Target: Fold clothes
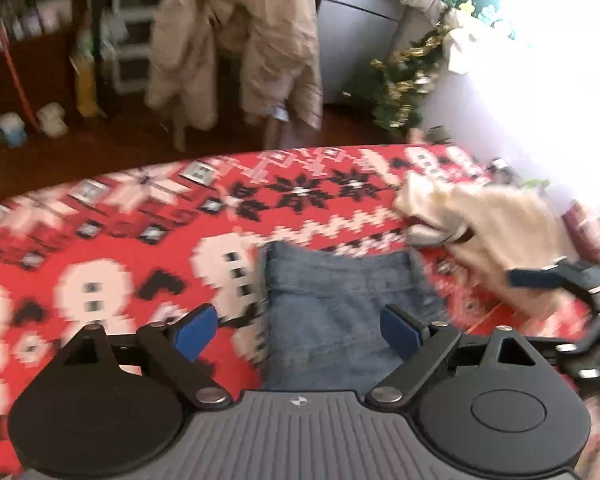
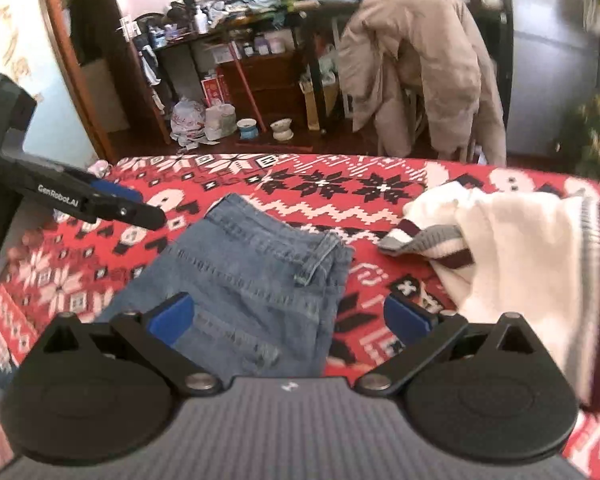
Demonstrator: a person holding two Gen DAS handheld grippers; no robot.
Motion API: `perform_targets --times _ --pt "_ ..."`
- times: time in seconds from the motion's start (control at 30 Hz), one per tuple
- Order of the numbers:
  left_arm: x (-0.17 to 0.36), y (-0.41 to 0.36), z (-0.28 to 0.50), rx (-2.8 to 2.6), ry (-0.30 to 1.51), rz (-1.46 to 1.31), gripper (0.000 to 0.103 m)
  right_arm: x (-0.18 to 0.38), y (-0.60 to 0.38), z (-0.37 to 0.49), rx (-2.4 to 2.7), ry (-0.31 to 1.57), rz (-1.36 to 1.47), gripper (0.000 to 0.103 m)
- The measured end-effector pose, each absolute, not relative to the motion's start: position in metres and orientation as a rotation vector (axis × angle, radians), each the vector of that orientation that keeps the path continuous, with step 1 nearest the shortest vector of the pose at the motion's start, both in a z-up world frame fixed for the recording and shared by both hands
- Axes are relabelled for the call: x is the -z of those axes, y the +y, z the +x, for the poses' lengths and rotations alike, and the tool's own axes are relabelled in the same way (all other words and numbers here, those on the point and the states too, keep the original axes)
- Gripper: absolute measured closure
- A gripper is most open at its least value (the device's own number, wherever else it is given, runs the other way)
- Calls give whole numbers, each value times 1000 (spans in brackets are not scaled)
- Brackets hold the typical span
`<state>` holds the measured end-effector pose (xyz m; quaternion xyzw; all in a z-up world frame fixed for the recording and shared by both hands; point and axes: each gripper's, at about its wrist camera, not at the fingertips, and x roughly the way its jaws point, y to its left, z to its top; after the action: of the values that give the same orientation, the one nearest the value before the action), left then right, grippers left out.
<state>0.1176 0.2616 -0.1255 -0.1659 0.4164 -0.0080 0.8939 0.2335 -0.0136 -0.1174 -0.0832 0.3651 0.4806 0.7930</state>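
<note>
Folded jeans (image 2: 244, 280) & sweater (image 2: 512, 248) on tablecloth (image 2: 340, 196)

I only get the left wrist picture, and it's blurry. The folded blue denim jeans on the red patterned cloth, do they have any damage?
Observer: Yes, the folded blue denim jeans have a frayed, ripped patch near their close end.
Operator: What trims the cream knitted sweater?
Observer: The cream knitted sweater has dark maroon stripes, plus a grey band at the collar.
Operator: Is the other tool gripping anything?
Observer: No. The right gripper is open above the jeans and the red patterned cloth, holding nothing.
</note>
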Motion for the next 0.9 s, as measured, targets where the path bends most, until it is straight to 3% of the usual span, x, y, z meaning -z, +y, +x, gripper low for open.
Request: perform_targets --times 0.07,0.1,0.17,0.23,0.37,0.5,0.57,0.6,0.63,0.73,0.9 --pt "133 271 132 32 858 -372 29 124 -2 252 -1022 809 -152 2" --pt "137 275 140 24 867 -370 39 129 3 262 -1018 825 -147 5" --pt "147 283 152 12 899 -384 53 137 13 280 -1010 858 -138 27" --pt "158 290 164 9 937 -413 66 146 23 299 -1002 891 -128 34" --pt "169 300 177 75 949 -470 69 164 38 323 -1005 960 -132 54" --pt "178 302 186 99 988 -483 69 176 46 336 -1023 1016 -82 58" --pt "179 300 187 117 988 -482 69 179 48 341 -1031 1039 -46 65" --pt "180 299 188 123 988 -480 72 179 49 342 -1034 1042 -48 68" --pt "180 298 187 131 988 -480 82 179 51 343 -1037 1045 -50 73" --pt "173 296 182 142 961 -485 88 172 54 340 -1062 1034 -63 85" --pt "138 289 158 167 883 -485 90 142 44 326 -1102 980 -56 87"
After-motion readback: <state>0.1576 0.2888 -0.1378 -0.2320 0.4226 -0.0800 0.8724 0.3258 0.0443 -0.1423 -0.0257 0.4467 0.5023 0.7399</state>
